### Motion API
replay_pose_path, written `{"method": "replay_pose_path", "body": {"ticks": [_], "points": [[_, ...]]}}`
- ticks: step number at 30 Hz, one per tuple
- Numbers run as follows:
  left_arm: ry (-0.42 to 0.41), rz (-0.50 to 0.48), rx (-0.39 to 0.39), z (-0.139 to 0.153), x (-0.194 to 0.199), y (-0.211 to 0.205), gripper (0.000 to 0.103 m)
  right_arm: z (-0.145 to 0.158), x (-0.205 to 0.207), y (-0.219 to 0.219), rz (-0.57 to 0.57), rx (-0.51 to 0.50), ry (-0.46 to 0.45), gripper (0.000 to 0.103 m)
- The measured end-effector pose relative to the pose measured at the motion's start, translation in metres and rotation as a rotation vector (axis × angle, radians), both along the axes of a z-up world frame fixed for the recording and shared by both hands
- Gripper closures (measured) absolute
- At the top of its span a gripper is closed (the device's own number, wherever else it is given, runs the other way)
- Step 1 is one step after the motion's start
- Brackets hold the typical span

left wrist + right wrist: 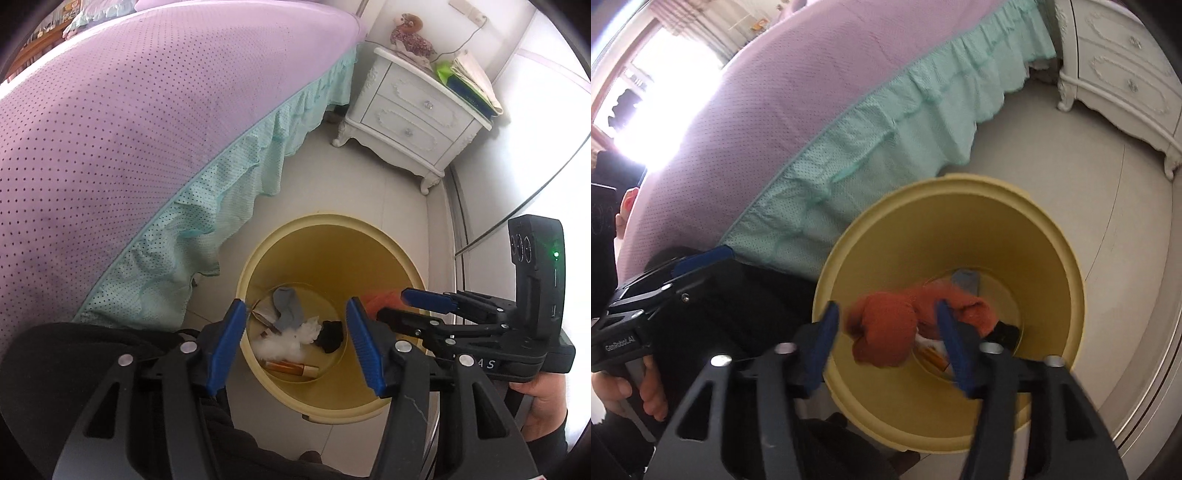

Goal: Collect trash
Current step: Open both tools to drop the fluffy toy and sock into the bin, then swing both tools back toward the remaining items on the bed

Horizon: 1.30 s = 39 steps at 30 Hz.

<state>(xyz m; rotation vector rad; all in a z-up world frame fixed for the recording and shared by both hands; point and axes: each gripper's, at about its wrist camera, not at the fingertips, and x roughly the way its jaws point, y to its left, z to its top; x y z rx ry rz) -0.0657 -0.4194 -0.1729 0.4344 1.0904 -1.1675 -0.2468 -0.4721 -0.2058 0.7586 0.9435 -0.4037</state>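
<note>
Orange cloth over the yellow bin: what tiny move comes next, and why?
Probably lift the right gripper away. Its fingers stand open, and the orange cloth looks loose and blurred between them above the yellow bin, so it seems let go.

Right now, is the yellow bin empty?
No, the yellow bin already holds a grey sock, white tissue and a dark cloth at its bottom.

pale tile floor [369, 192]. purple bed [147, 92] with teal ruffled skirt [236, 162]. white nightstand [413, 114] by the wall; bright window [661, 85].
</note>
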Motion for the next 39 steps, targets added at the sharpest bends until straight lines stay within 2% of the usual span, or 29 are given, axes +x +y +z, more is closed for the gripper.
{"method": "replay_pose_path", "body": {"ticks": [22,25,26,28,31,35,39], "points": [[0.009,0.001,-0.021,0.003,0.0,0.004,0.047,0.02,0.0,0.006,0.01,-0.046,-0.016,0.046],[0.011,0.007,-0.047,0.005,0.001,0.007,0.046,0.027,-0.008,0.001,-0.042,-0.05,-0.052,0.027],[0.002,0.009,-0.063,0.008,0.0,0.009,0.042,0.031,-0.01,-0.002,-0.084,-0.062,-0.038,0.017],[-0.019,0.023,-0.104,0.015,-0.001,0.015,0.033,0.04,-0.012,-0.007,-0.14,-0.091,-0.036,0.015],[-0.044,0.055,-0.157,0.031,0.0,0.028,0.025,0.063,-0.014,-0.007,-0.213,-0.18,-0.092,0.009],[-0.126,0.158,-0.219,0.064,0.007,0.055,0.004,0.103,-0.007,0.012,-0.206,-0.3,-0.291,0.008],[-0.205,0.266,-0.287,0.103,0.018,0.094,0.004,0.146,0.024,0.048,-0.1,-0.489,-0.388,0.008]]}}
